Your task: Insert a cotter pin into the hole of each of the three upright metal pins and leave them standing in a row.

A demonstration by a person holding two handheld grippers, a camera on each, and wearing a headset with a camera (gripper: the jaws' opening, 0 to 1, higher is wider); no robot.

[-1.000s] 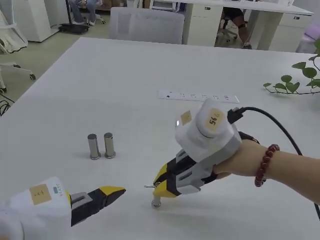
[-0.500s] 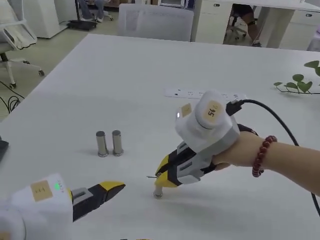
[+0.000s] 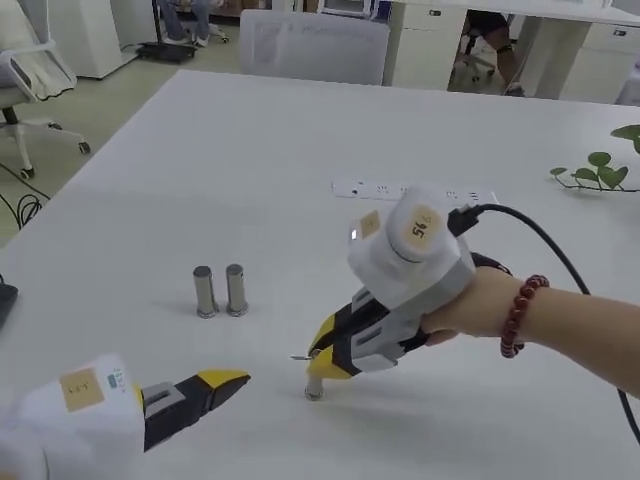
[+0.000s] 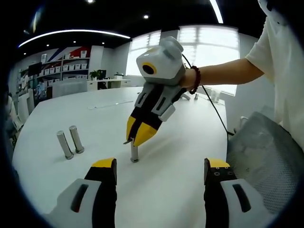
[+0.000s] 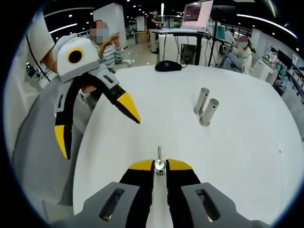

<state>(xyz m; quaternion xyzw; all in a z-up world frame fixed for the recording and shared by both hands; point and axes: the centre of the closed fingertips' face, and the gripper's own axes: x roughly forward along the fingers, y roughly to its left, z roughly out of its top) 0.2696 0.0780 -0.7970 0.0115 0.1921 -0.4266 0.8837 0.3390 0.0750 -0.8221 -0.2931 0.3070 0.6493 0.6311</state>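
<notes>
A broad white surface [image 3: 150, 180] in an open office carries a power strip [image 3: 410, 190] far back, with a plant [image 3: 600, 170] at its far right

In the head view two upright pins [image 3: 204, 292] stand just beside each other at the left. They are well apart from the third pin [image 3: 314, 386], which stands under the right tongs [image 3: 322, 362]. These are pressed together on the cotter pin [image 3: 299, 357], whose thin end pokes out leftward level with the third pin's top. Whether it is through the hole I cannot tell. The left tongs [image 3: 228, 381] hover low at the near left

In the left gripper view its own jaws are spread wide and hold nothing. They are aimed toward the third pin, which nothing braces

In the right gripper view the jaws are shut around the cotter pin, its end pointing past their tips

A sideways push from the right tongs would likely tip or slide the unbraced third pin. The cotter pin could also twist in the pinch and miss the hole. Room is ample: bare surface lies all round, the pair is well clear, and the far and left edges lie well off
</notes>
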